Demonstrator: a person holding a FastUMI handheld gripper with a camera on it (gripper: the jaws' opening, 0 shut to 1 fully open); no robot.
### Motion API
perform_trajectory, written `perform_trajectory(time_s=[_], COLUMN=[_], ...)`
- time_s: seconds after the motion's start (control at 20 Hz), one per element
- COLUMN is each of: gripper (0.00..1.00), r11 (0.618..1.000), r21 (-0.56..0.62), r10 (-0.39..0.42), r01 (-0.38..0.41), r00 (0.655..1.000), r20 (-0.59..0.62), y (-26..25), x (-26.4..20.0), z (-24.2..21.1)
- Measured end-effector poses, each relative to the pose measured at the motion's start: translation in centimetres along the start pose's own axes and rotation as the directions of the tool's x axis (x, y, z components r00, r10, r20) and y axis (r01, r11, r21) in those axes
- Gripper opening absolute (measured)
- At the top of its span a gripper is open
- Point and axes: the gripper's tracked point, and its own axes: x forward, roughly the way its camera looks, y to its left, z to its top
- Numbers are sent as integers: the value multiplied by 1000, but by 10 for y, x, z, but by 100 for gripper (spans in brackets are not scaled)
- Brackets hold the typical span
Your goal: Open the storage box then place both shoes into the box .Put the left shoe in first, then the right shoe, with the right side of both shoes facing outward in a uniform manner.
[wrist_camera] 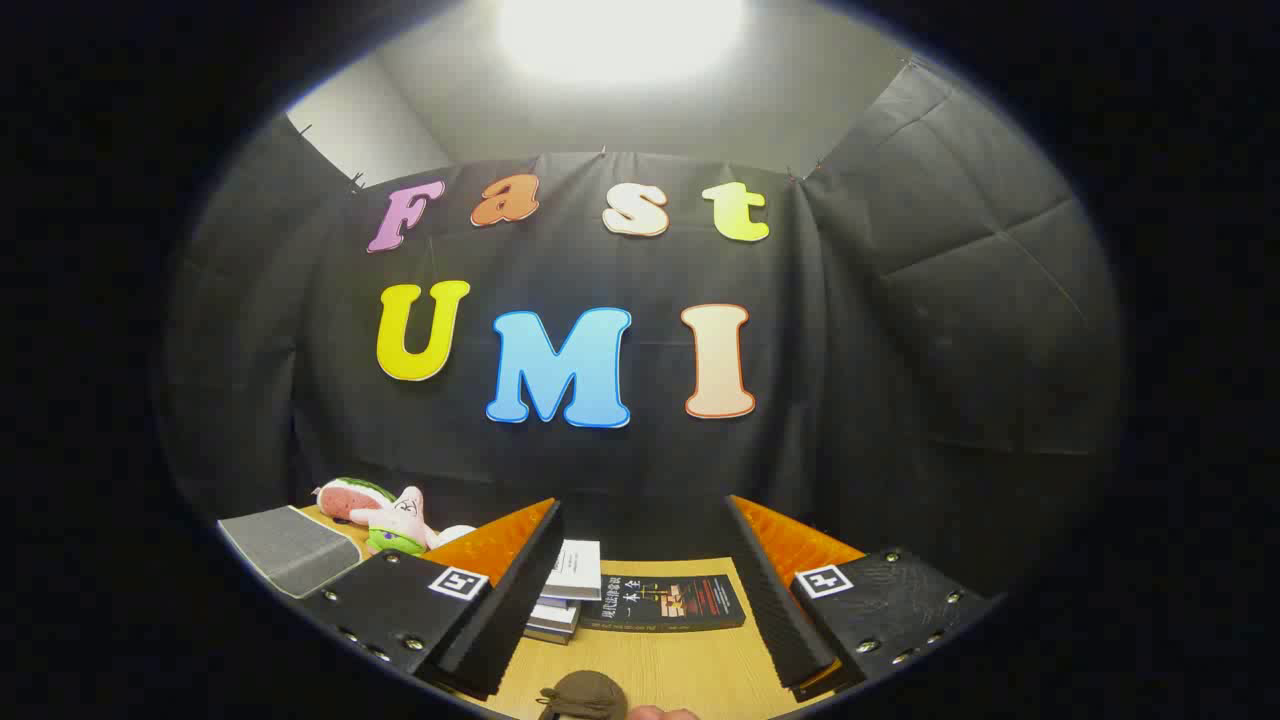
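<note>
My fingers point(640, 590) are wide apart and hold nothing; a brown round shoe-like thing point(585, 697) sits on the pale wooden desk point(650, 660) just below them; I might bump the stack of white books point(568, 597) reaching down.

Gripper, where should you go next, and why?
Probably tip down toward the table. The gripper is open and holds nothing, and it points mostly at the booth wall. Between its fingers lie a stack of books and a dark book, with plush toys off to the side. A brown rounded thing sits closest, maybe a shoe, but I cannot tell.
</note>
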Motion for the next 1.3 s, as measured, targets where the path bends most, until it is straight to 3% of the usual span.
perform_trajectory(time_s=[0.3, 0.5, 0.75, 1.1, 1.3], gripper=[96, 96, 96, 96, 96], r11=[1000, 999, 999, 966, 893], r21=[-14, -26, 15, 203, 334], r10=[7, -30, -31, 197, 392], r01=[-7, 29, 32, -160, -300], r00=[1000, 999, 997, 965, 884], r20=[-16, -32, -66, -176, -256], y=[33, 43, 64, 120, 170], x=[1, -2, -2, 17, 22], z=[0, -4, -14, -52, -88])
